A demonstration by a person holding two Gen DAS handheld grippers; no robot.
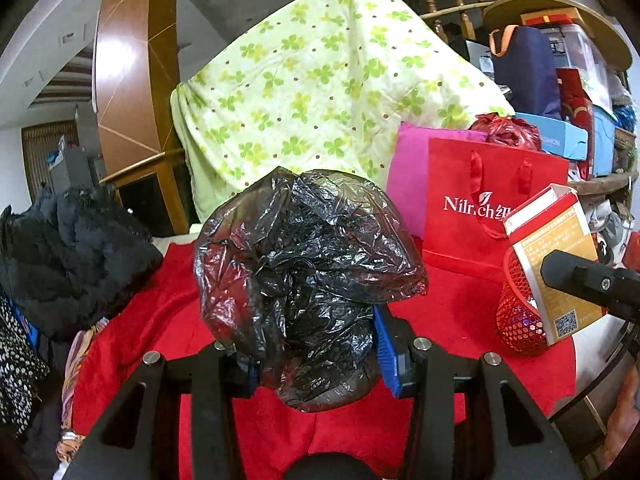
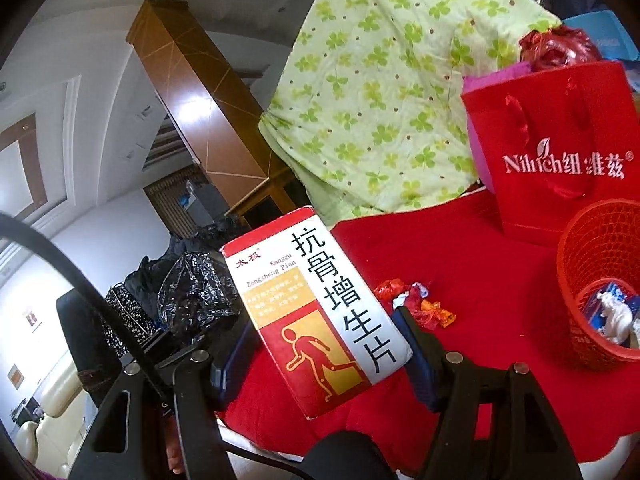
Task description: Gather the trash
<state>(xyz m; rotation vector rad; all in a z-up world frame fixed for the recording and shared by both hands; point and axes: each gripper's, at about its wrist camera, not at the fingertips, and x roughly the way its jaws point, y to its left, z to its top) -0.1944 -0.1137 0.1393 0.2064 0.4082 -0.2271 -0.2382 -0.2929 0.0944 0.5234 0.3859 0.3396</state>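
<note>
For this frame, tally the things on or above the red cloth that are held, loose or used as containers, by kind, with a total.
Black plastic bag, in the left gripper: 1
Medicine box, in the right gripper: 1
Red mesh basket: 1
Red paper bag: 1
Pile of crumpled wrappers on the red cloth: 1
Total: 5

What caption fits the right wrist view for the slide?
Right gripper holds a medicine box above the red cloth, wrappers and mesh basket nearby.

Surface: tabletop [image 2: 500, 420] covered by red cloth [image 2: 460, 248]
Right side: red mesh basket [image 2: 576, 272], upright
Behind: red gift bag [image 2: 560, 128], clover-print quilt [image 2: 380, 92]
Middle: crumpled candy wrappers [image 2: 416, 300]
</note>
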